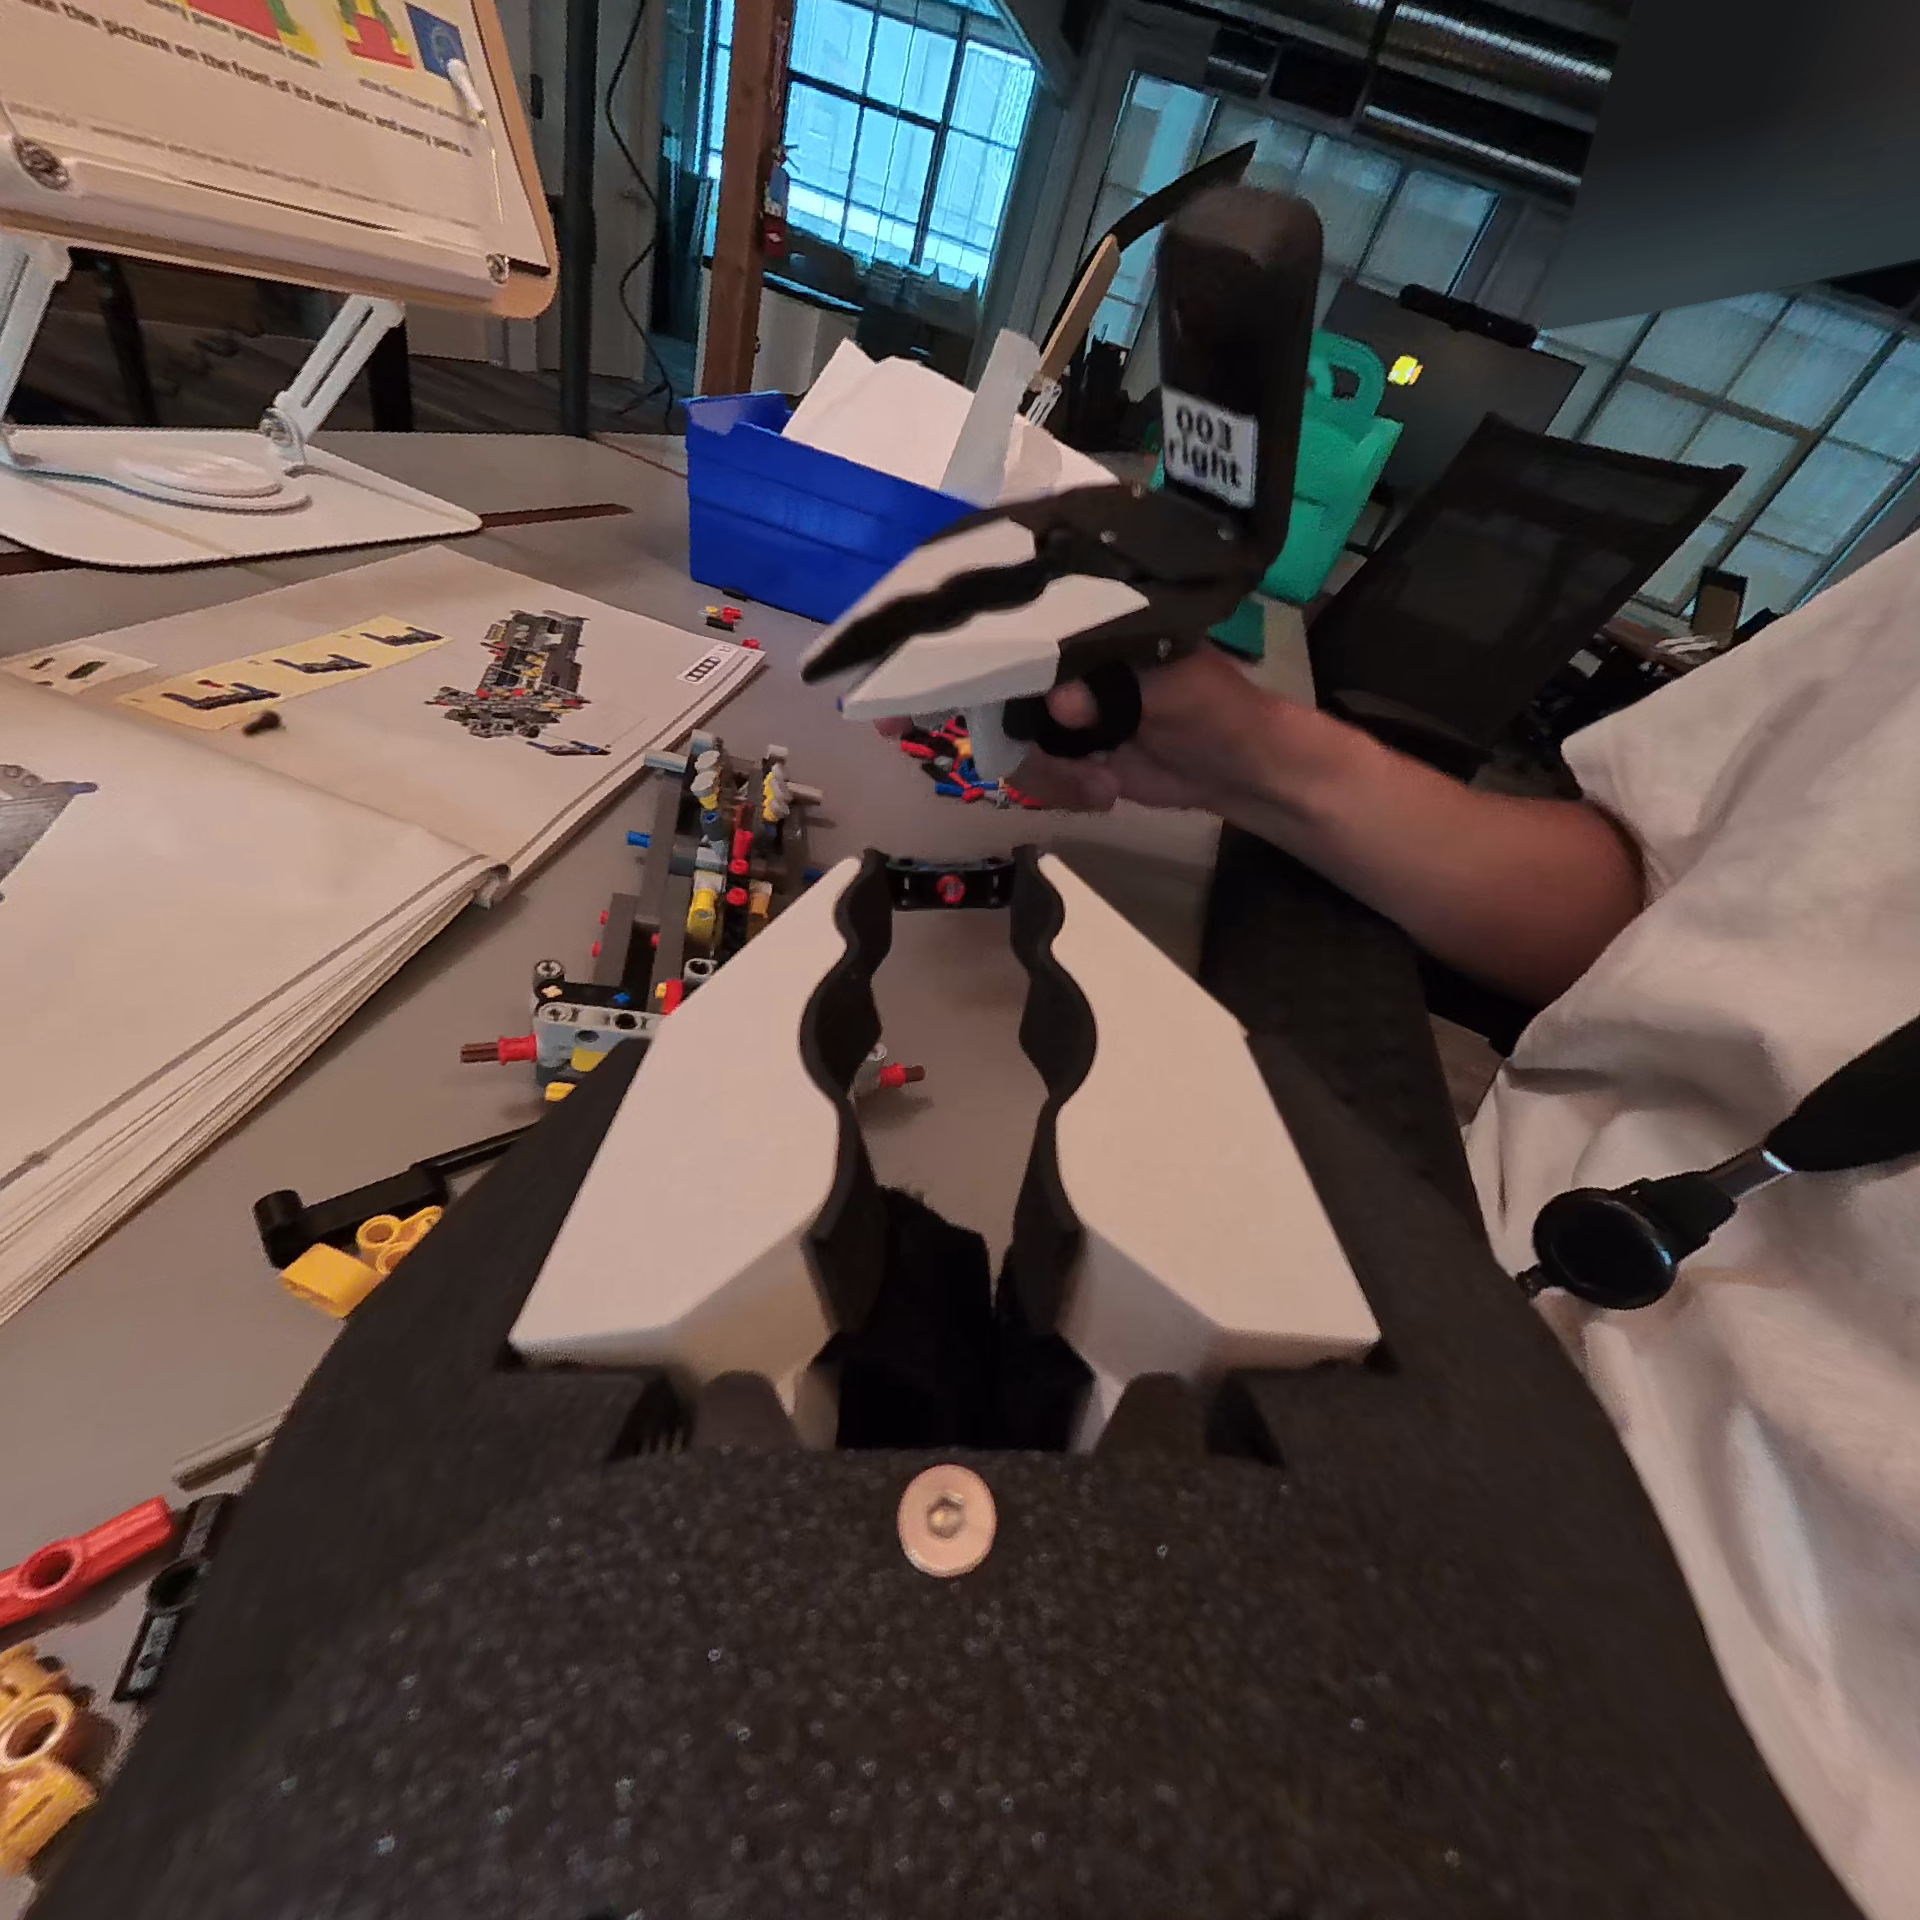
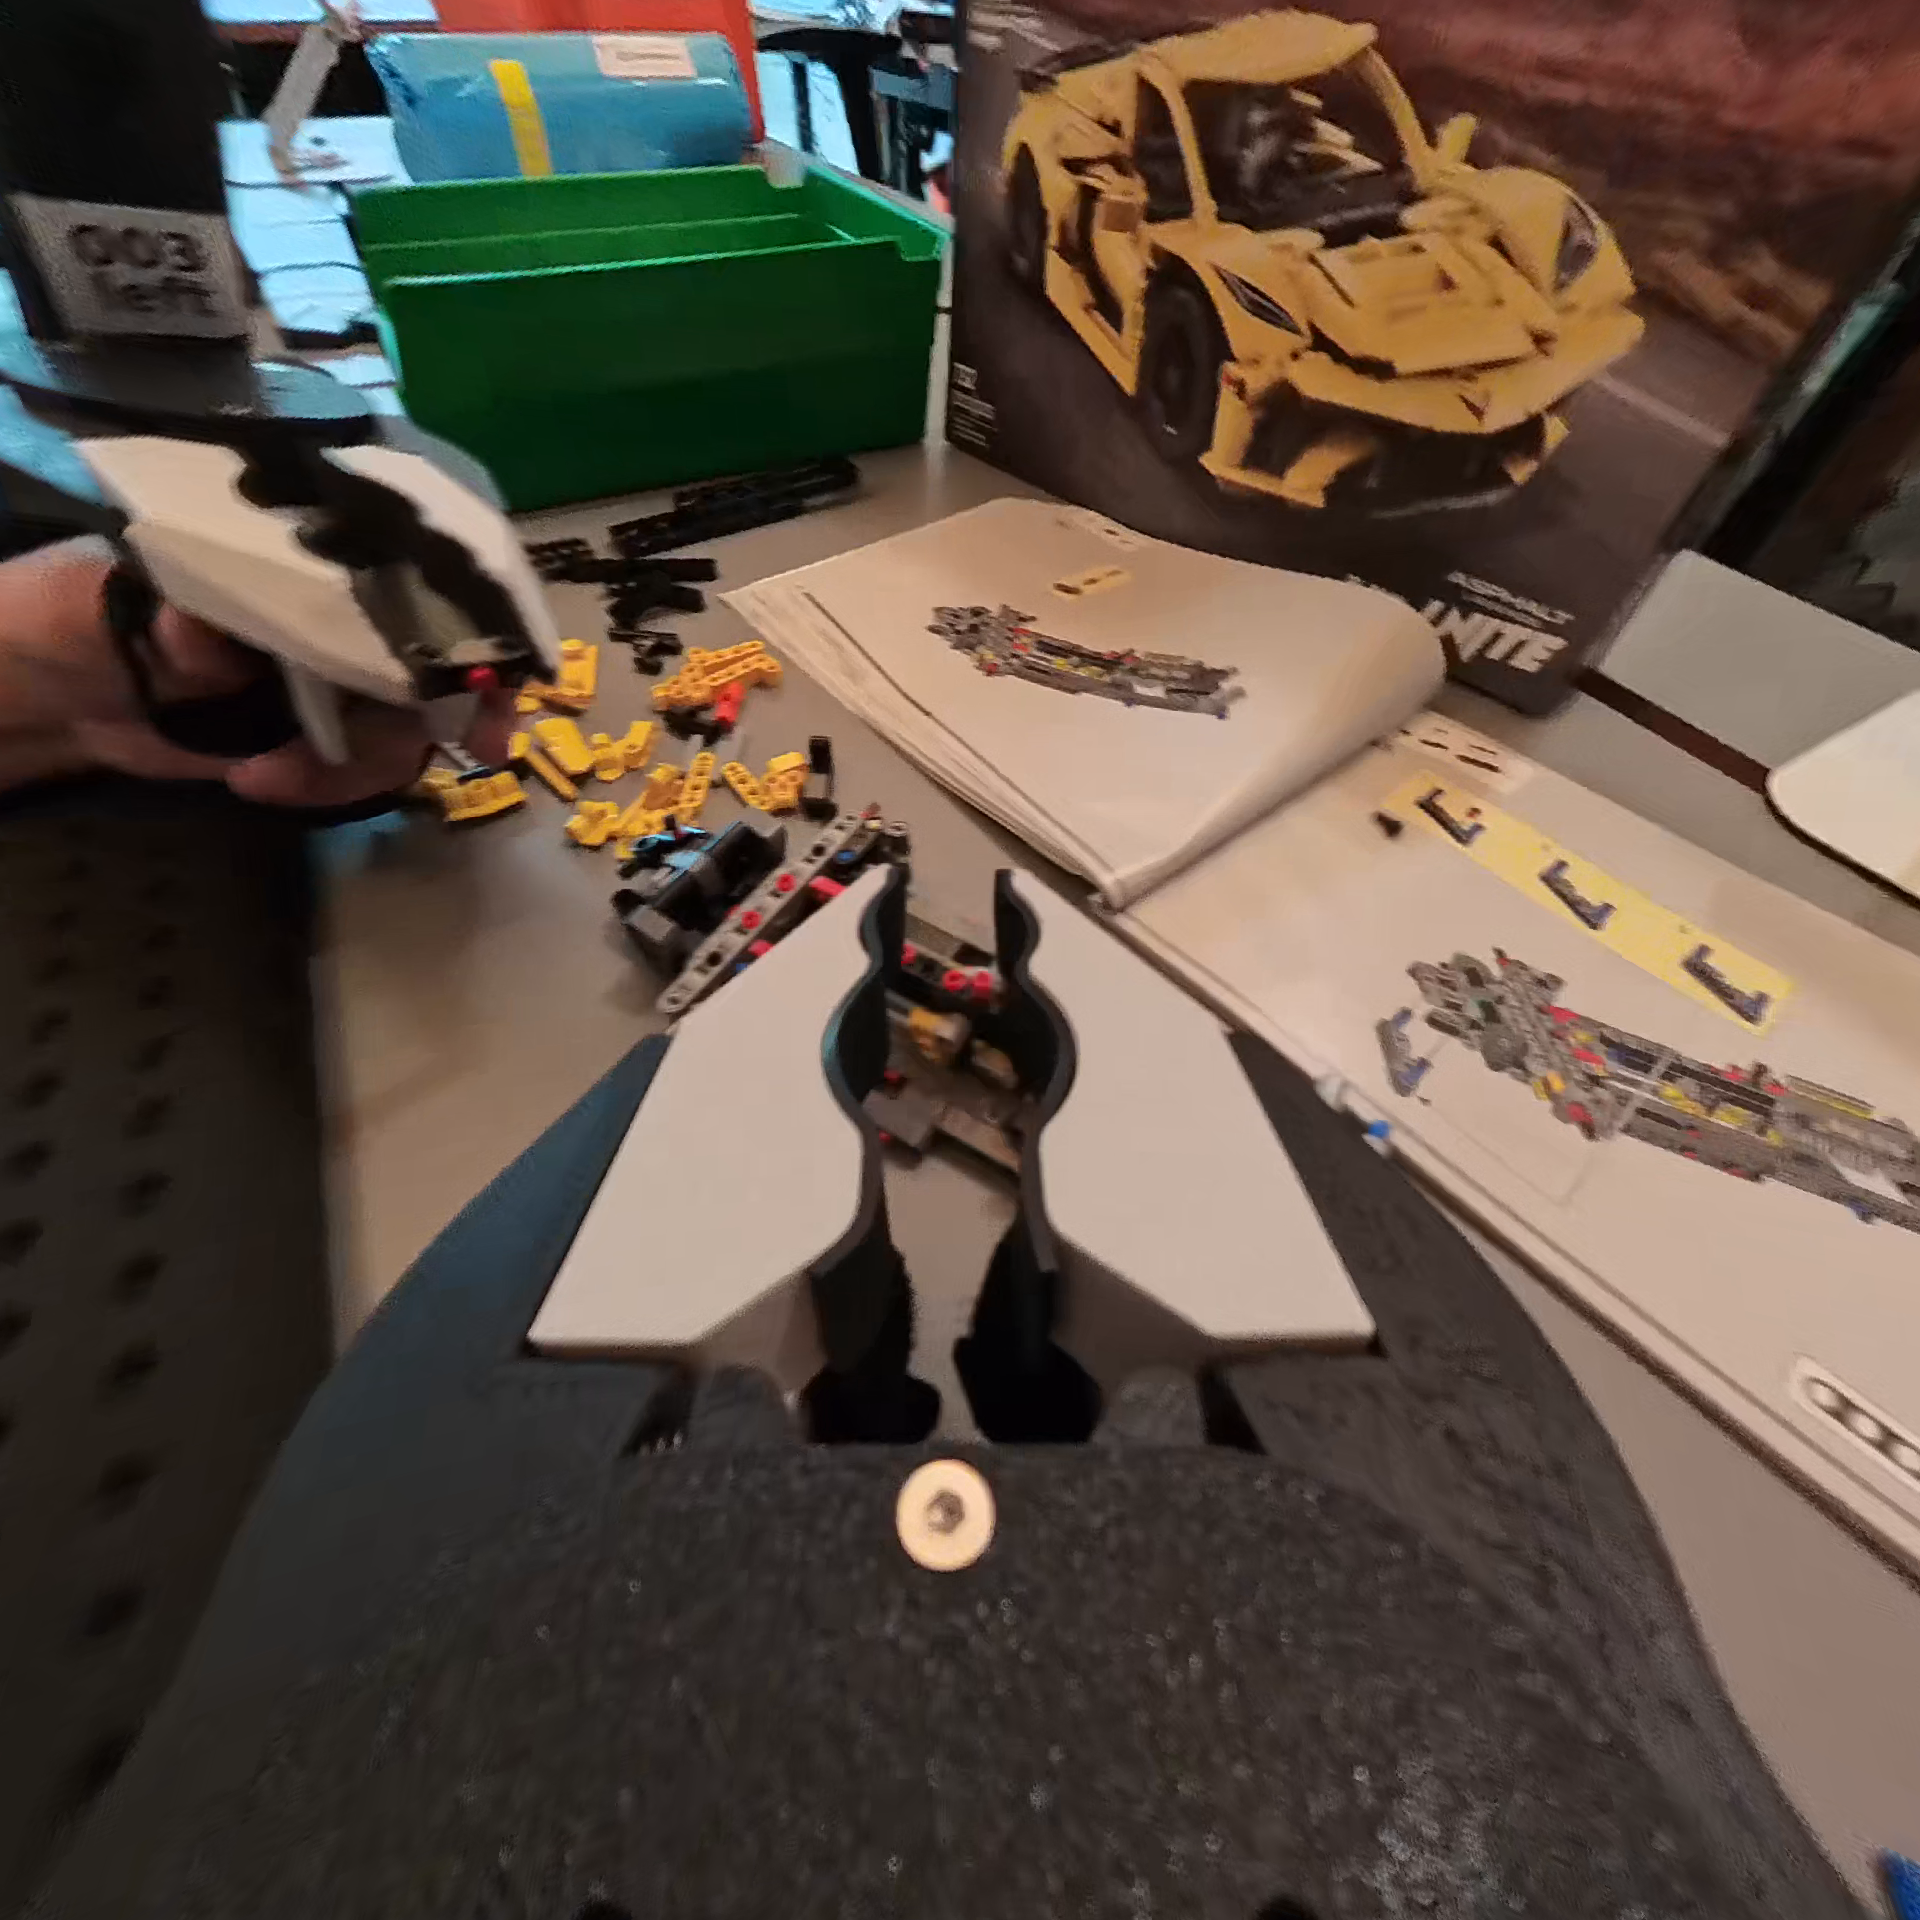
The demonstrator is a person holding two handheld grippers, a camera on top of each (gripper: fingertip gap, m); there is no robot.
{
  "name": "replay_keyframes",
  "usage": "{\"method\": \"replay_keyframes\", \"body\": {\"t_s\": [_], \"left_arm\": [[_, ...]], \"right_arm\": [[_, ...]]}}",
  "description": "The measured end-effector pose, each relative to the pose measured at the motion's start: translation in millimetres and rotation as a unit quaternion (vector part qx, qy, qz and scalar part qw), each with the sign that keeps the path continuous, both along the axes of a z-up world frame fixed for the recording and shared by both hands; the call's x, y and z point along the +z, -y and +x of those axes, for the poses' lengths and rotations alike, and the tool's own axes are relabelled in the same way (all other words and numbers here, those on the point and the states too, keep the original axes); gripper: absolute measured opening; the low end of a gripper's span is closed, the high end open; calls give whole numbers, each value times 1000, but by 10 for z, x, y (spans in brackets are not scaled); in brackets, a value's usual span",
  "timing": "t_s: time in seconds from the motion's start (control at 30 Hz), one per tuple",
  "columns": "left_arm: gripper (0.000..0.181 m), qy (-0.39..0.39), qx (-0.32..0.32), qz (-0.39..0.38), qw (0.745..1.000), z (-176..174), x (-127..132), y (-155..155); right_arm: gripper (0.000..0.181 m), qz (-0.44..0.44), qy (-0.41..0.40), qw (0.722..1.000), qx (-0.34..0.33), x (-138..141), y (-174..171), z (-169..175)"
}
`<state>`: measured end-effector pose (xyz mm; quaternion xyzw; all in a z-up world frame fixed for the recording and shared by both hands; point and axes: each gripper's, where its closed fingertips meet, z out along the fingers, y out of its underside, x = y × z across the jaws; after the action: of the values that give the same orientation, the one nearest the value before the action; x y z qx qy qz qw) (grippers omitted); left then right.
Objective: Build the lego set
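Black beam with red pin clamped in left gripper jaws; right gripper jaws apart, seemingly empty.

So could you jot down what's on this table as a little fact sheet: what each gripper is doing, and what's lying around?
left gripper: shut on a small black piece with a red pin
right gripper: open, holding nothing, above the half-built model
instruction book: lying open on the table
loose yellow pieces: scattered beyond the model
green bin: at the back, beside the box picturing a yellow car
blue bin: holds white paper
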<state>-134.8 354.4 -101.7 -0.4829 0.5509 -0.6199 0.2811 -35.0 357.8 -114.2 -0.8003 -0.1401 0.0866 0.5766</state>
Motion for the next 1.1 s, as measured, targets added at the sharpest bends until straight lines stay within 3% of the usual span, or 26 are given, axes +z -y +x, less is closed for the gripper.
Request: {"method": "replay_keyframes", "body": {"t_s": [0.13, 0.2, 0.27, 0.43, 0.63, 0.77, 1.1], "left_arm": [[21, -17, -2, 18, 1000, 24, -75, 34], [21, -16, -4, 25, 1000, 18, -77, 54], [21, -12, -4, 30, 999, 5, -65, 65], [21, -5, -3, 24, 1000, -26, -37, 61], [21, -3, -3, 17, 1000, -36, -29, 40], [21, -11, -10, 15, 1000, -19, -56, 48], [21, -20, -17, 27, 999, -9, -100, 94]], "right_arm": [[41, -100, 8, 994, -36, -36, -252, 401], [38, -134, 43, 989, -36, -52, -459, 636], [28, -151, 91, 984, -3, -136, -707, 819], [29, -212, 129, 962, 114, -518, -1304, 1040], [30, -304, 57, 927, 210, -800, -1504, 963], [25, -315, 73, 920, 221, -822, -1591, 926], [11, -332, 238, 885, 222, -894, -1652, 865]]}}
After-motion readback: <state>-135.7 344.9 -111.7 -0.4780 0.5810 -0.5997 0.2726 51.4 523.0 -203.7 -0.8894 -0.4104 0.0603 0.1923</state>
